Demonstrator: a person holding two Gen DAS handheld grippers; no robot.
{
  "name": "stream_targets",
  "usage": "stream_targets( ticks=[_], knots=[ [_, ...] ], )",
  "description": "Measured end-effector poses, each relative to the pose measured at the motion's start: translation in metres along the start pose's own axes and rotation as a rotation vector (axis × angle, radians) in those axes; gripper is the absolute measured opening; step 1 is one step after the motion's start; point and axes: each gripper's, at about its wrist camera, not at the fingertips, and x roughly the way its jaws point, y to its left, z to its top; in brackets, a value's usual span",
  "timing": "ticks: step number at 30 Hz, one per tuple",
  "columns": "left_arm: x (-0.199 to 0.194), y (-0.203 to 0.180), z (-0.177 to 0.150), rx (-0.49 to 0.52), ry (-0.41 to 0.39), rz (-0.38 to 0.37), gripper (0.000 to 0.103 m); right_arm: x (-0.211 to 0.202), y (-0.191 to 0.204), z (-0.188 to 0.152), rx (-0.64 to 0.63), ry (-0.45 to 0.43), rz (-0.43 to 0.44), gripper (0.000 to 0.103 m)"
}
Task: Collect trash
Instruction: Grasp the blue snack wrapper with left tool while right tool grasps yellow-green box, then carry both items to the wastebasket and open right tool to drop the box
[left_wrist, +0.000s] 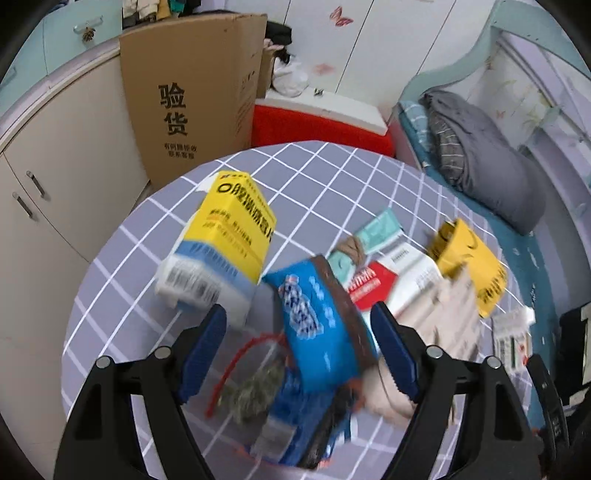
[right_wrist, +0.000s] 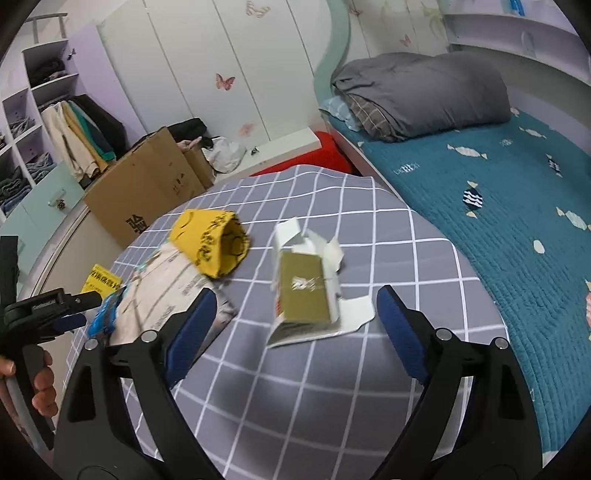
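Round table (left_wrist: 332, 166) (right_wrist: 332, 387), covered by a grey cloth with a white grid.

Laid on the cloth, left-wrist view: a yellow, white and blue box (left_wrist: 221, 243) at the left; a blue packet (left_wrist: 314, 310) at the centre, overlapping a red-rimmed item (left_wrist: 243, 362) and a crumpled grey-green scrap (left_wrist: 255, 387); a teal packet (left_wrist: 373, 236) and a red-and-white carton (left_wrist: 384, 284) behind it; beige paper (left_wrist: 450, 314); a yellow bag (left_wrist: 476, 262) (right_wrist: 210, 243) near the right edge; a small printed slip (left_wrist: 511, 339).

Right-wrist view: a torn-open gold and white carton (right_wrist: 303, 291), set apart from the yellow bag, on bare cloth.
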Motion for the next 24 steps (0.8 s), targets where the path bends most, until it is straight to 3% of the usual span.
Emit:
stream_targets(
  ticks=[5, 10, 12, 18, 19, 21, 24],
  knots=[
    [0.021, -0.005, 0.012, -0.045, 0.045, -0.036, 0.078, 0.018, -0.007, 0.009, 0.002, 0.034, 0.001, 0.088],
    [0.032, -0.020, 0.016, 0.026, 0.058, 0.012, 0.058, 0.030, -0.004, 0.015, -0.008, 0.062, 0.017, 0.088],
    [0.032, -0.023, 0.018, 0.047, 0.060, 0.025, 0.044, 0.035, -0.003, 0.018, -0.014, 0.074, 0.019, 0.088],
    [0.029, -0.020, 0.017, 0.059, 0.063, 0.013, 0.037, 0.045, -0.001, 0.021, -0.027, 0.106, 0.033, 0.087],
    [0.027, -0.018, 0.015, 0.049, 0.065, -0.001, 0.037, 0.046, 0.001, 0.022, -0.035, 0.109, 0.032, 0.082],
    [0.020, -0.015, 0.013, 0.041, 0.054, -0.019, 0.036, 0.046, 0.004, 0.021, -0.052, 0.114, 0.017, 0.050],
    [0.006, -0.015, 0.008, 0.054, 0.020, -0.033, 0.036, 0.046, 0.006, 0.019, -0.058, 0.124, 0.016, 0.046]
  ],
)
